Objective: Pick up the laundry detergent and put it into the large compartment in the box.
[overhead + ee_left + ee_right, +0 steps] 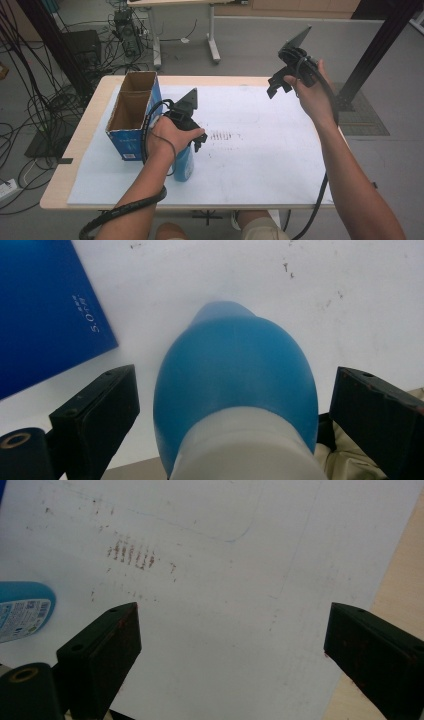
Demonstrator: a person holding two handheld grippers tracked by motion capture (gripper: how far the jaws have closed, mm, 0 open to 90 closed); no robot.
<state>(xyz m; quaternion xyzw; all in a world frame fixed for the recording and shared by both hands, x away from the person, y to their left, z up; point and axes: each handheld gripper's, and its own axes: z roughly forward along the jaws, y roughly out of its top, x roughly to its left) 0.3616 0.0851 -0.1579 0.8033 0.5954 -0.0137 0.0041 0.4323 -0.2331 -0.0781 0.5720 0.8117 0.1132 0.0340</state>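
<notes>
- The left claw point(200, 140) hangs low over the near-left part of the bench point(90, 120), just right of the blue carton point(131, 145).
- In the left gripper view its jaws stand apart on either side of the blue bottle point(235, 385), with a gap showing on each side, so they do not clamp it.
- The blue bottle stands upright on the white sheet point(260, 160), just beside the carton's near right corner and below the person's left hand point(167, 135); its white cap point(250, 450) faces the camera in the left gripper view.
- The carton is open at the top and has two compartments.
- The right claw point(278, 82) is held up in the air over the far right of the bench, well apart from the bottle.
- In the right gripper view its jaws are wide apart with nothing between them, looking down at the sheet and a patch of reddish-brown marks point(132, 554).
</notes>
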